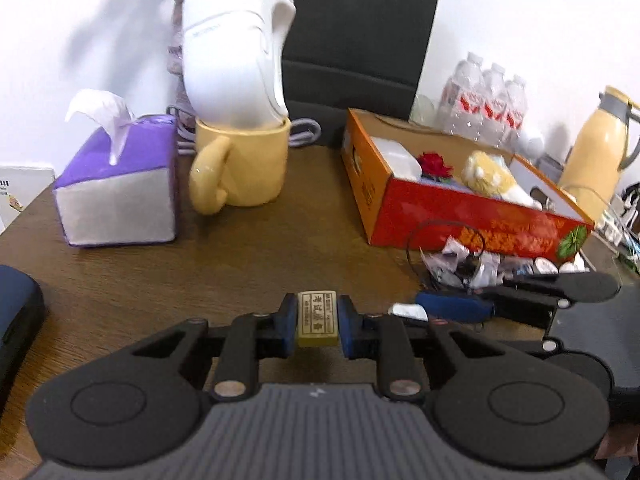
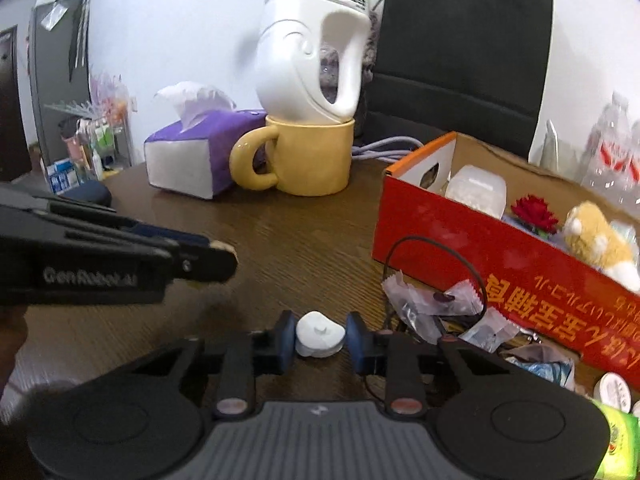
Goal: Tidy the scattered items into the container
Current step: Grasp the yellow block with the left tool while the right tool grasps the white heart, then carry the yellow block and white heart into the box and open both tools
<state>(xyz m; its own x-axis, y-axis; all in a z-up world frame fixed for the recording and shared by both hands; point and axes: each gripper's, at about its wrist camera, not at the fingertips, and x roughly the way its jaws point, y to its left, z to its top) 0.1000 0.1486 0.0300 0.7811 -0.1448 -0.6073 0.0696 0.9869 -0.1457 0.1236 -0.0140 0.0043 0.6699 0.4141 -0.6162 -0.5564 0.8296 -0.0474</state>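
My left gripper (image 1: 318, 322) is shut on a small olive-yellow eraser (image 1: 318, 318) with Chinese print, held just above the brown table. My right gripper (image 2: 320, 336) is shut on a small white rounded object (image 2: 320, 334). The red-orange cardboard box (image 1: 460, 216) stands to the right; it holds a white tub (image 1: 398, 158), a red flower (image 1: 434, 164) and a yellow plush toy (image 1: 490, 176). The box also shows in the right wrist view (image 2: 472, 248). Crumpled wrappers and a black cable (image 1: 460, 264) lie in front of the box. The right gripper shows in the left wrist view (image 1: 452, 306), the left gripper in the right wrist view (image 2: 224, 256).
A purple tissue box (image 1: 116, 188) and a yellow mug (image 1: 244, 164) holding a white jug (image 1: 236, 52) stand at the back. A black bag (image 1: 356, 32), water bottles (image 1: 484, 96) and a yellow flask (image 1: 600, 148) are behind the box. A dark case (image 1: 16, 312) lies left.
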